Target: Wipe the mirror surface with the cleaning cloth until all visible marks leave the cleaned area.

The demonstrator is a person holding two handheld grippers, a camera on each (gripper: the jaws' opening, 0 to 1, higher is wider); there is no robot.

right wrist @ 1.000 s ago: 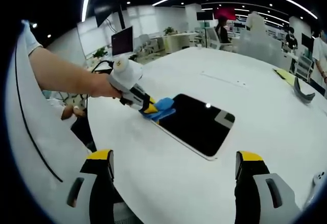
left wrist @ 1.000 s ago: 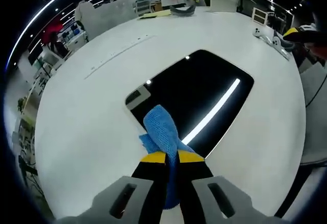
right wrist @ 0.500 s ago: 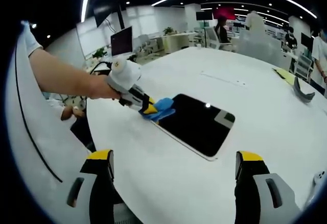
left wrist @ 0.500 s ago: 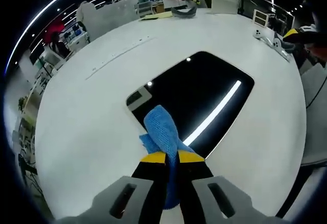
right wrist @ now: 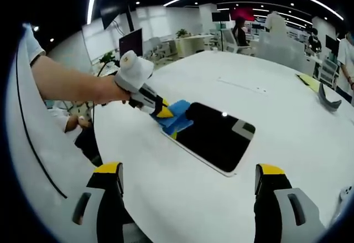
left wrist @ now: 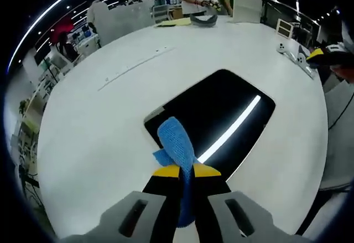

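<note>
Left gripper view: my left gripper (left wrist: 186, 170), yellow-tipped black jaws, is clamped on a blue textured cleaning cloth (left wrist: 176, 146) that sticks up and forward from between the tips. The cloth's free end lies over the near edge of a dark rectangular mirror with rounded corners (left wrist: 221, 115), which lies flat on the round white table (left wrist: 99, 127). The mirror stretches away from the tool, up and to the right, and reflects a long bright ceiling light strip. At the far table edge sit a grey curved object (left wrist: 200, 20) and a yellow sheet (left wrist: 172, 24); people stand beyond it.

Right gripper view: my right gripper (right wrist: 188, 172) has its jaws spread wide apart, holding nothing, above the bare white table near me. The mirror (right wrist: 213, 135) lies ahead between the two jaws in the picture, well apart from them. My left gripper (right wrist: 161, 111) comes in from the left, held by my hand (right wrist: 108, 89), with the blue cloth (right wrist: 177, 118) pressed on the mirror's near-left corner. A small pale patch shows on the mirror's right side; I can't tell whether it's a mark or a reflection.
</note>
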